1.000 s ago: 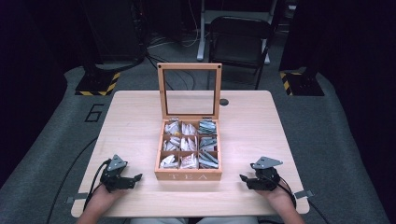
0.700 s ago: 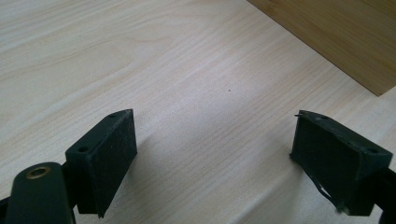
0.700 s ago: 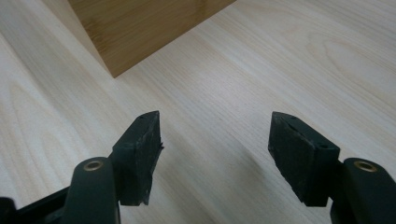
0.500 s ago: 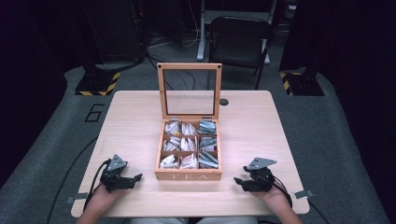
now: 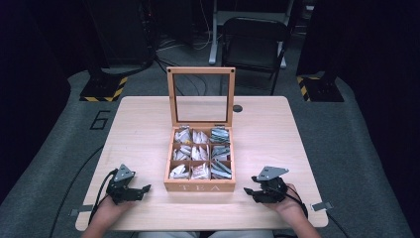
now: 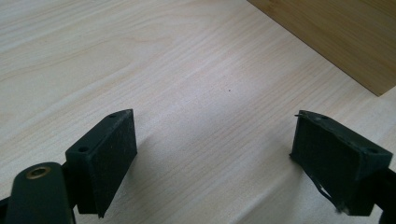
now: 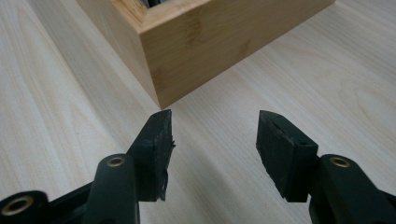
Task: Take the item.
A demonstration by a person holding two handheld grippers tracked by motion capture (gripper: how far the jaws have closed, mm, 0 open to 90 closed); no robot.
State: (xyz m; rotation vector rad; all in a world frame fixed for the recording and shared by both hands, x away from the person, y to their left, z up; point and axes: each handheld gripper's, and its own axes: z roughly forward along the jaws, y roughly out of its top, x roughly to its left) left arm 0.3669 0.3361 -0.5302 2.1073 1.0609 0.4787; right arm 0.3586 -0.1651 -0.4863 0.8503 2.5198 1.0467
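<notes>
High view shows a wooden tea box point(image 5: 200, 186) standing mid-table with its glass-paned lid point(image 5: 200, 96) upright and its compartments packed with tea bags point(image 5: 200, 153). Near its front right corner, the right gripper point(image 5: 251, 191) sits low over the table point(image 5: 277, 134), jaws part-way apart after just closing somewhat, nothing between them. Right gripper view puts the box corner just ahead of its jaws. Off the box's front left, the left gripper point(image 5: 143, 189) holds its jaws wide over bare wood, empty
</notes>
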